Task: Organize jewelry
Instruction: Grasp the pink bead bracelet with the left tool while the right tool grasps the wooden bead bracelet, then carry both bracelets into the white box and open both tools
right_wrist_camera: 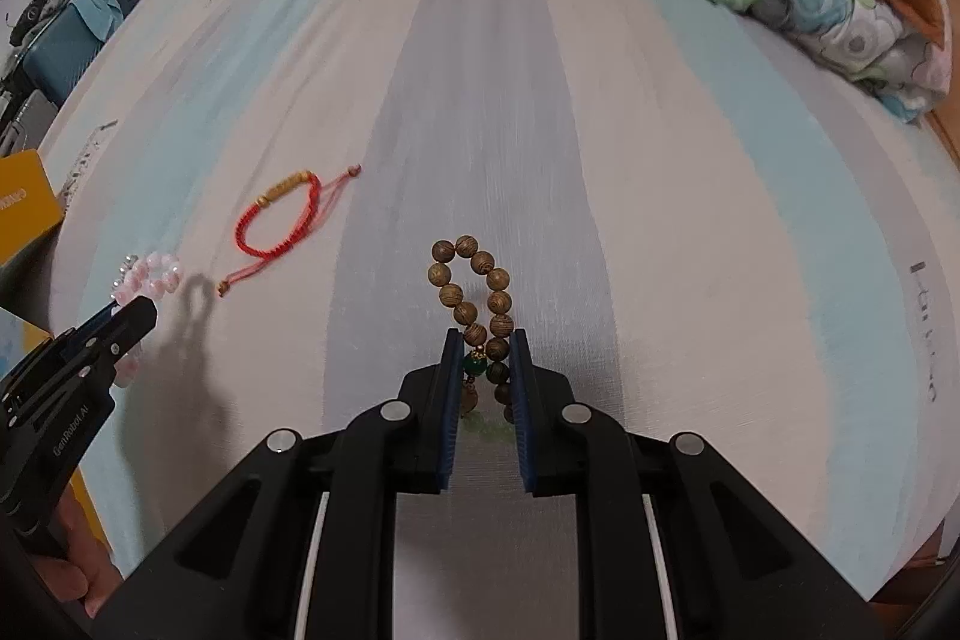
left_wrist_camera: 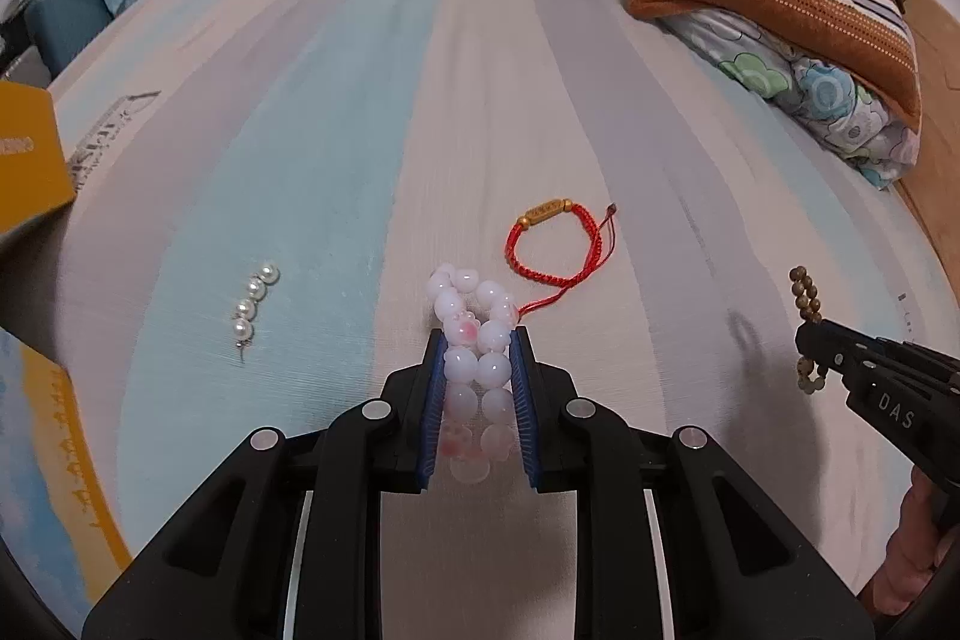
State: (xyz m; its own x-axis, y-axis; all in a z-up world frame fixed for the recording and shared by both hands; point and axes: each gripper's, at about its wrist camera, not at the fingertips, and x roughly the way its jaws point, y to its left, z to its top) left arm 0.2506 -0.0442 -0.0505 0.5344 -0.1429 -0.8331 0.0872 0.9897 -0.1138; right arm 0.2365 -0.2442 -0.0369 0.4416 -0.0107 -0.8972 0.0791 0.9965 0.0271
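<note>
Mid-pickup: left gripper (left_wrist_camera: 477, 337) clenched on the pink bead bracelet (left_wrist_camera: 474, 316), right gripper (right_wrist_camera: 486, 340) on the wooden bead bracelet (right_wrist_camera: 474, 280) (both seemingly clear of the bed (left_wrist_camera: 360, 130)); next, needing a drop spot, perhaps the yellow box (left_wrist_camera: 30, 154) at the left edge.

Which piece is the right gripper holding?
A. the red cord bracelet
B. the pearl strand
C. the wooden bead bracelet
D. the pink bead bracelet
C: the right gripper is closed on the wooden bead bracelet, its loop sticking out past the fingers.
</note>
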